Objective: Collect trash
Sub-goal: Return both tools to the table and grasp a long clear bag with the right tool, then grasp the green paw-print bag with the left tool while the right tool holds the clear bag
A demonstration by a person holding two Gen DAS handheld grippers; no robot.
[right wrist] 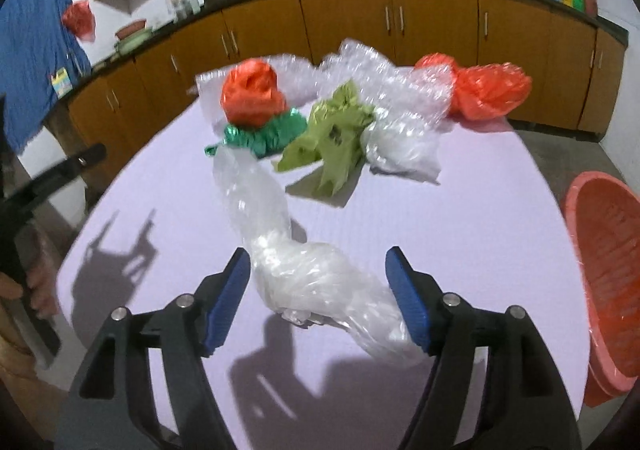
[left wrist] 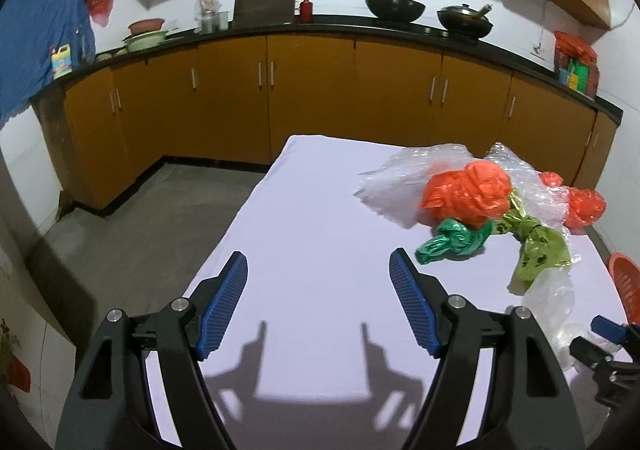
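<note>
Crumpled plastic bags lie in a pile on the white table (left wrist: 312, 210): an orange bag (left wrist: 468, 190), a dark green bag (left wrist: 452, 242), a light green bag (left wrist: 540, 250) and bubble wrap (left wrist: 516, 170). My left gripper (left wrist: 318, 266) is open and empty over bare table, left of the pile. My right gripper (right wrist: 318, 262) is open, with a long clear plastic bag (right wrist: 304, 270) lying between its jaws. The pile shows beyond it: orange bag (right wrist: 252, 94), dark green bag (right wrist: 264, 134), light green bag (right wrist: 332, 134), a second orange bag (right wrist: 488, 90).
An orange-pink plastic basket (right wrist: 604, 274) stands off the table's right edge; it also shows in the left wrist view (left wrist: 626, 282). Wooden kitchen cabinets (left wrist: 312, 90) with a dark counter and woks (left wrist: 394, 6) run behind the table.
</note>
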